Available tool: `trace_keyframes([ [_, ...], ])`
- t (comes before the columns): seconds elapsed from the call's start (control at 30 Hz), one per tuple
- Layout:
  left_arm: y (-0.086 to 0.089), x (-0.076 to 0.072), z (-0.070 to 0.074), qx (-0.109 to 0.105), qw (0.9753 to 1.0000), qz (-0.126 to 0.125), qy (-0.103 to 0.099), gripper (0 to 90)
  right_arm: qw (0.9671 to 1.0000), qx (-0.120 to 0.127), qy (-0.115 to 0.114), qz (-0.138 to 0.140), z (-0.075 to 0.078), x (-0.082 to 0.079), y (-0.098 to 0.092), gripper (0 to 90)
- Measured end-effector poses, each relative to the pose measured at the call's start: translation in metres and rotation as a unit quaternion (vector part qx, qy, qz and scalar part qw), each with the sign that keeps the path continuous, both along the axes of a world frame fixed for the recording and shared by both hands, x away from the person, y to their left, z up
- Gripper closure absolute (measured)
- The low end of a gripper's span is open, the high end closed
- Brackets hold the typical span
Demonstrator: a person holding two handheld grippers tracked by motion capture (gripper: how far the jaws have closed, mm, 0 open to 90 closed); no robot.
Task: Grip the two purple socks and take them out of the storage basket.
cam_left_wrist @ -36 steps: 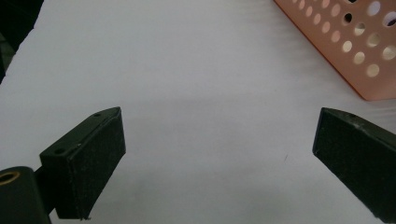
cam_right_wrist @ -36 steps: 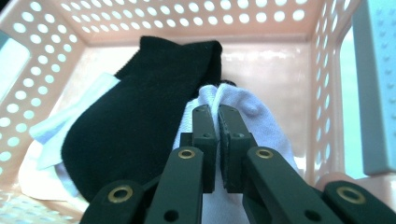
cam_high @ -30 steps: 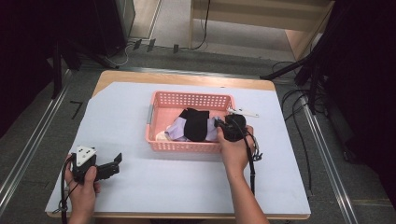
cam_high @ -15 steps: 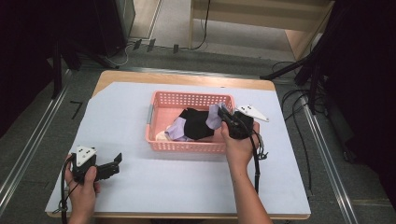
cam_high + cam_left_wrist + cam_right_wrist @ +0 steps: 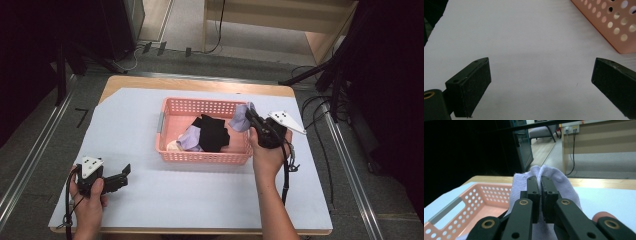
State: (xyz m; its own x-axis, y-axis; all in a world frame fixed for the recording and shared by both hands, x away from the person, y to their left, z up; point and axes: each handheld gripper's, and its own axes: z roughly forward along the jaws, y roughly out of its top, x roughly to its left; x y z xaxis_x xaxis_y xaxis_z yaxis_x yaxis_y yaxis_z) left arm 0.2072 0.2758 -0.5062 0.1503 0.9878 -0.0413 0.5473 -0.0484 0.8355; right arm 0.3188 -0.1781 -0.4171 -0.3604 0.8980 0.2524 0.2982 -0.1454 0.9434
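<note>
The right gripper (image 5: 540,180) pinches a lavender sock (image 5: 554,178) above the pink basket (image 5: 200,152); the left gripper (image 5: 540,75), jaws wide, rests on the counter (image 5: 200,190).

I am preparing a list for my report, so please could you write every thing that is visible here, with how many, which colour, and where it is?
basket: one, pink, perforated, middle of the table.
lavender sock: one, pale purple, pinched between the right gripper's jaws above the basket's right end.
black garment: one, black, inside the basket.
other cloth pieces: number unclear, pale purple and cream, inside the basket at its left.
table cover: one, white, over the wooden table.
cables: several, black, on the floor beyond and right of the table.
left gripper: one, black, jaws wide apart, holding nothing, near-left part of the table.
right gripper: one, black, shut on the sock.
hands: two, one on each gripper.
</note>
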Motion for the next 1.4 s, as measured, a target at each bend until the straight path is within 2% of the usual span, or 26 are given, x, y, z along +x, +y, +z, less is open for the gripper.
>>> trace_keyframes([
  [0.27, 0.000, 0.000, 0.000, 0.001, 1.0000, 0.000, -0.001, 3.0, 0.9997, 0.004, -0.004, -0.023, 0.006, -0.004, -0.024, 87.0],
  [0.43, 0.000, 0.000, 0.000, 0.001, 1.0000, 0.000, -0.001, 3.0, 0.9990, -0.003, 0.001, -0.044, -0.001, -0.006, -0.044, 87.0],
  [0.6, 0.000, 0.000, 0.000, 0.000, 1.0000, 0.001, -0.001, 3.0, 0.9974, -0.011, 0.015, -0.069, -0.015, -0.009, -0.065, 86.9],
  [0.87, -0.001, 0.000, 0.000, 0.004, 1.0000, 0.003, -0.003, 3.1, 0.9928, -0.021, 0.065, -0.099, -0.048, -0.014, -0.089, 86.6],
  [0.97, -0.001, 0.000, 0.000, 0.004, 1.0000, 0.003, -0.002, 3.1, 0.9922, -0.007, 0.084, -0.092, -0.058, -0.015, -0.096, 78.9],
  [1.0, -0.001, 0.000, 0.000, 0.005, 1.0000, 0.003, -0.003, 3.1, 0.9928, 0.000, 0.082, -0.087, -0.060, -0.016, -0.097, 74.7],
  [1.03, -0.001, 0.000, 0.000, 0.004, 1.0000, 0.003, -0.003, 3.2, 0.9940, 0.003, 0.071, -0.083, -0.060, -0.017, -0.098, 70.8],
  [1.1, -0.001, 0.000, 0.000, 0.004, 1.0000, 0.003, -0.002, 3.2, 0.9947, 0.006, 0.060, -0.083, -0.057, -0.019, -0.097, 67.8],
  [1.23, -0.001, 0.000, 0.000, 0.004, 1.0000, 0.004, -0.002, 3.2, 0.9957, 0.000, 0.043, -0.083, -0.045, -0.021, -0.090, 63.9],
  [1.4, -0.001, 0.000, 0.000, 0.003, 1.0000, 0.003, -0.002, 3.3, 0.9977, -0.003, 0.025, -0.063, -0.033, -0.020, -0.073, 61.9],
])
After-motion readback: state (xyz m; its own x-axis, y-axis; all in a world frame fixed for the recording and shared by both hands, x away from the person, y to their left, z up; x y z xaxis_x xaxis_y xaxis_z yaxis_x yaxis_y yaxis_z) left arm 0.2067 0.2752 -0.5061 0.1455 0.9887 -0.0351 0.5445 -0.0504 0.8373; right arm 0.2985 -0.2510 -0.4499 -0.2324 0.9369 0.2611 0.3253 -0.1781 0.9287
